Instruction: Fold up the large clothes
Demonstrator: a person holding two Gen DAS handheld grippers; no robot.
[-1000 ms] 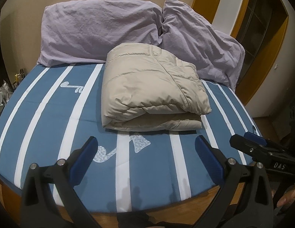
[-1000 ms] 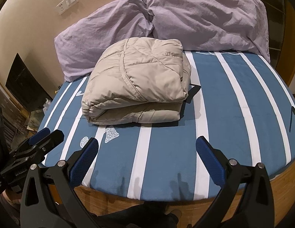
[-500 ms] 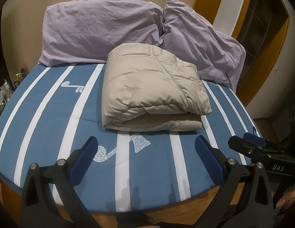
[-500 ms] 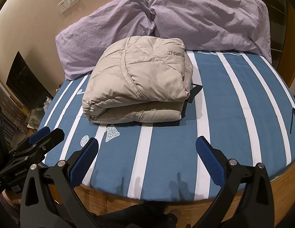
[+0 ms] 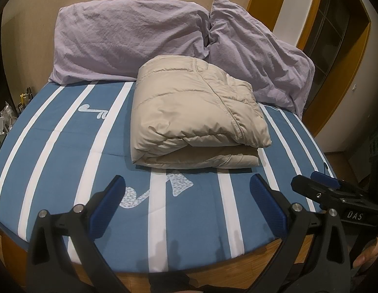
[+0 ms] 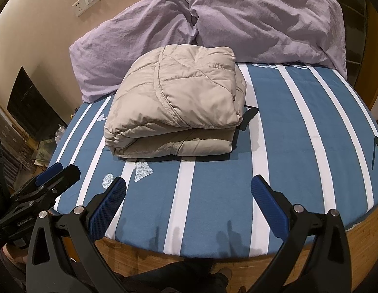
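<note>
Hovering with both gripper [image 5: 186, 202] [image 6: 187, 201] fingers apart, clear of folded beige puffer jacket [image 5: 196, 117]; likely finished, best left undisturbed on bed [image 5: 67, 146].

One folded jacket [image 5: 196, 112]; two pillows [image 5: 130, 39]; two claws [image 5: 189, 195]

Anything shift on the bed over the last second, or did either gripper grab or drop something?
Nothing taken hold of or let go. Both cameras drifted very slightly; the scene barely shifts in frame. The folded beige puffer jacket lies as before on the blue white-striped bedsheet, in front of the two lilac pillows. The left gripper and right gripper stay open and empty.
</note>
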